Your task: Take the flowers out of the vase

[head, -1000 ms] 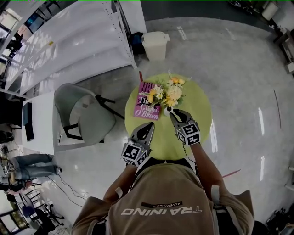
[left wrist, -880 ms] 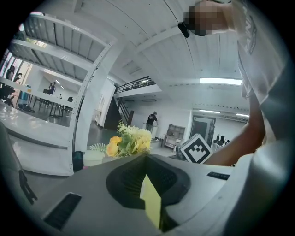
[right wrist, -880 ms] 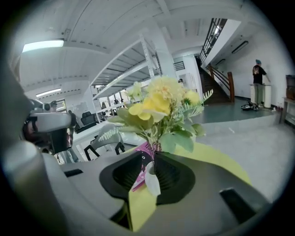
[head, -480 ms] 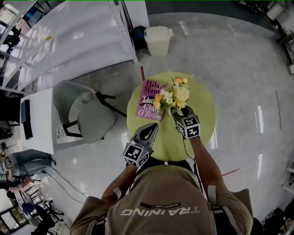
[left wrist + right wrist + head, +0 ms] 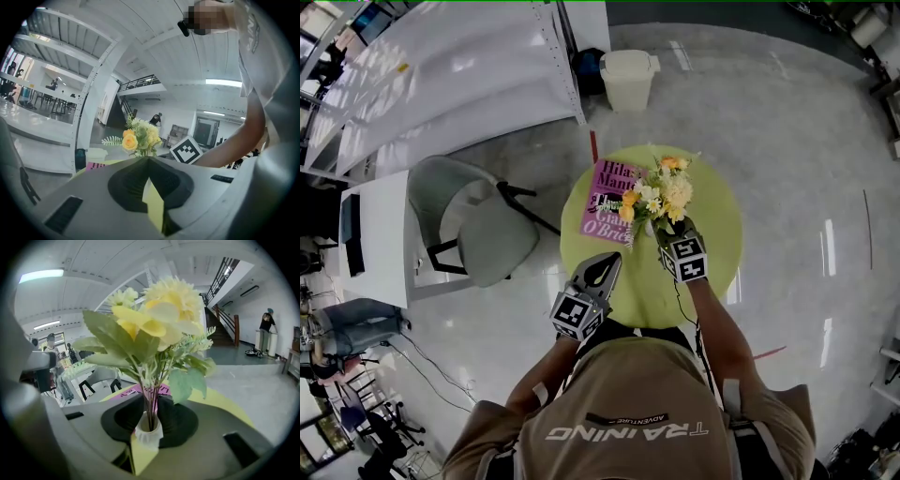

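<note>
Zero flowers (image 5: pixel 157 310) are out yet: I'm pinching their stems in the narrowed right tool (image 5: pixel 149 404) just above the vase (image 5: pixel 149 432) they're sitting in on the tabletop (image 5: pixel 712 234), left tool (image 5: pixel 149 158) pressed together, empty, lift remaining.

We see flowers (image 5: pixel 661 192) that are yellow, orange and white, with green leaves, in a white vase (image 5: pixel 149 432). The desk (image 5: pixel 712 216) is yellow-green. The book (image 5: pixel 605 202) on it is pink with black and white letters. The left gripper (image 5: pixel 602 262) and the right gripper (image 5: pixel 662 231) are grey, with black and white squares on their cubes. The chair (image 5: pixel 487 239) is grey.
</note>
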Demonstrator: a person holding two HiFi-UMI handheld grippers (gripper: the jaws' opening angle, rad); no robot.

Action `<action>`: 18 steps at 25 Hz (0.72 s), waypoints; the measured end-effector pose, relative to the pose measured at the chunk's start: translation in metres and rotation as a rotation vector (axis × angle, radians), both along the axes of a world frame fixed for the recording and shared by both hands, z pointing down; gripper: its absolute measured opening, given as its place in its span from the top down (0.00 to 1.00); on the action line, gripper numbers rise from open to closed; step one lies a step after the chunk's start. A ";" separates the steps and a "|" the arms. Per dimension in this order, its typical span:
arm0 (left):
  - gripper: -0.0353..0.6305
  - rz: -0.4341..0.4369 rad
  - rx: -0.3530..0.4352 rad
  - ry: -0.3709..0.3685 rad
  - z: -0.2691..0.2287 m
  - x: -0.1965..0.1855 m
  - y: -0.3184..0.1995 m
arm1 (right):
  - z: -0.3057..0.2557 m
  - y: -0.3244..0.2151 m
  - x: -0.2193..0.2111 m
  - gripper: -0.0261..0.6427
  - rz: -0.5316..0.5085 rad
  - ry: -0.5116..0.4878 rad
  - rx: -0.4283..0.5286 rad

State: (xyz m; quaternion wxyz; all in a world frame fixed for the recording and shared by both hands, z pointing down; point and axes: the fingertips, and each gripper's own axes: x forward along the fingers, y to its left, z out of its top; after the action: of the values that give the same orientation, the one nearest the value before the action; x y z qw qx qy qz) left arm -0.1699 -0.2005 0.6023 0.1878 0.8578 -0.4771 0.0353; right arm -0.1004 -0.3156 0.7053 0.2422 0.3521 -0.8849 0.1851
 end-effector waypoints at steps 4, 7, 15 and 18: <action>0.94 0.002 0.003 0.001 -0.003 0.006 0.002 | -0.014 -0.002 0.002 0.83 -0.006 -0.024 0.032; 0.94 0.003 0.012 0.002 -0.006 0.009 0.002 | -0.030 -0.006 0.001 0.84 -0.012 -0.048 0.062; 0.94 -0.004 0.037 0.002 -0.015 0.019 0.013 | -0.086 -0.004 0.000 0.84 -0.024 -0.113 0.162; 0.94 -0.006 0.043 0.002 -0.019 0.025 0.018 | -0.114 -0.002 0.003 0.85 -0.023 -0.145 0.211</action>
State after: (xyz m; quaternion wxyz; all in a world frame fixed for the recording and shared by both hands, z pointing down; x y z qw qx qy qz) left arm -0.1444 -0.1822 0.5837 0.1699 0.8601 -0.4804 0.0237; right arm -0.0979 -0.3173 0.5912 0.1413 0.3512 -0.9186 0.1131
